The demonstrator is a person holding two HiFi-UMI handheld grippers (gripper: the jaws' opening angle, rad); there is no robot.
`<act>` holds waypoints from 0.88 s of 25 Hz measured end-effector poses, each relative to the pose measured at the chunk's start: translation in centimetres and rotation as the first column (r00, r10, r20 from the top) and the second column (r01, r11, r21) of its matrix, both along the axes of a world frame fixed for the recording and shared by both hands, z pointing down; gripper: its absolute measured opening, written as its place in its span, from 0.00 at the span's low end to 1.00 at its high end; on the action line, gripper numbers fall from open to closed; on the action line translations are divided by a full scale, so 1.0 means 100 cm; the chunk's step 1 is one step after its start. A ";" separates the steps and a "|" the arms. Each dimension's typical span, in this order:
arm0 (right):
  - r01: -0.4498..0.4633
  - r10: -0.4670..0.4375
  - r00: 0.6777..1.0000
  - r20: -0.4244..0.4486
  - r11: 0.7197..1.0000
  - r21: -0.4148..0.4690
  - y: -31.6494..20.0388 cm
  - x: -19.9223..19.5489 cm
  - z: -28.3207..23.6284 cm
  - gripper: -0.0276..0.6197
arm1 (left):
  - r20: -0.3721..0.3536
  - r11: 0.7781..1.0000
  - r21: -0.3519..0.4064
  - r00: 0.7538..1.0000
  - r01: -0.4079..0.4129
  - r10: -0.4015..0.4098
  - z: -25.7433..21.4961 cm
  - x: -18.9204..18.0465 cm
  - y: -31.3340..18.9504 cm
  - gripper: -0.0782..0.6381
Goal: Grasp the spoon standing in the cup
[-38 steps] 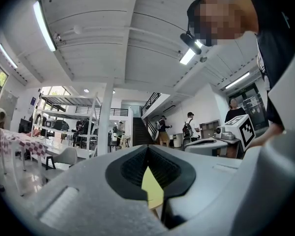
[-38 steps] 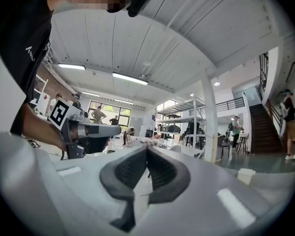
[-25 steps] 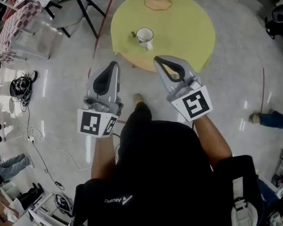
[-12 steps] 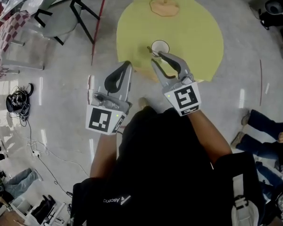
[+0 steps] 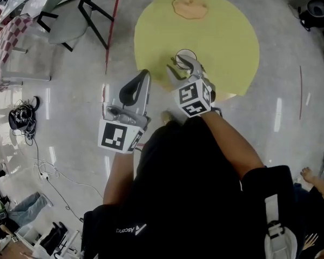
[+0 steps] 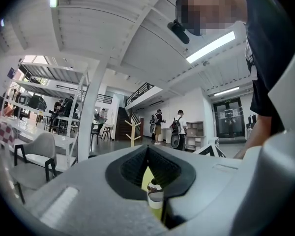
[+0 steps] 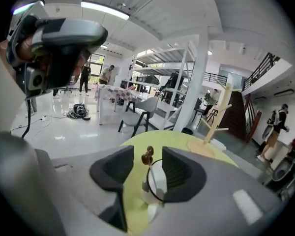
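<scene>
A white cup [image 5: 186,54] stands near the front edge of the round yellow table [image 5: 227,31]. In the right gripper view a thin spoon [image 7: 147,157] with a brown knobbed top stands upright in the cup [image 7: 157,185]. My right gripper [image 7: 148,156] hangs over the cup's near rim, jaws opening. The spoon's top is between the pads [image 7: 119,168] and neither pad touches it. In the head view the right gripper [image 5: 181,67] covers the spoon. My left gripper [image 5: 144,75] is held shut short of the table, empty, with the cup [image 6: 155,196] showing below its closed tips [image 6: 147,149].
A wooden branch stand [image 7: 214,117] rises from its base [image 5: 190,7] at the table's far side. A grey chair [image 5: 70,15] and a checkered table [image 5: 5,42] stand to the left. Cables [image 5: 21,117] lie on the floor. People stand in the background.
My right gripper has reached forward to the cup and its jaws have spread from shut to either side of the spoon. The left gripper has hardly moved.
</scene>
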State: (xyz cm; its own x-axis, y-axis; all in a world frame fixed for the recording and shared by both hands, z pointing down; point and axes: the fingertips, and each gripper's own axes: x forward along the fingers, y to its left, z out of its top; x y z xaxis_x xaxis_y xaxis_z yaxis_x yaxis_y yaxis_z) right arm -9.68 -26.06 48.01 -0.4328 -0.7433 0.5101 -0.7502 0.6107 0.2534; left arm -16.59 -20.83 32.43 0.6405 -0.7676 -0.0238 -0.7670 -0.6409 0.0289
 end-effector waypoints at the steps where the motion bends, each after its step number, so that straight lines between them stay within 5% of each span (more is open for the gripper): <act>1: -0.001 0.000 1.000 -0.012 1.000 -0.014 -0.002 -0.001 0.006 0.32 | 0.003 1.000 -0.003 1.000 0.001 -0.001 0.002 0.000 -0.001 0.12; 12: 0.003 -0.007 0.997 -0.073 0.998 -0.056 -0.014 0.001 0.023 0.11 | 0.006 1.000 -0.020 1.000 0.009 -0.009 0.011 -0.003 -0.017 0.12; 22: 0.049 -0.048 0.988 0.147 0.999 -0.001 -0.006 0.011 -0.044 0.11 | 0.005 1.000 -0.014 1.000 -0.004 0.004 0.009 0.005 -0.025 0.12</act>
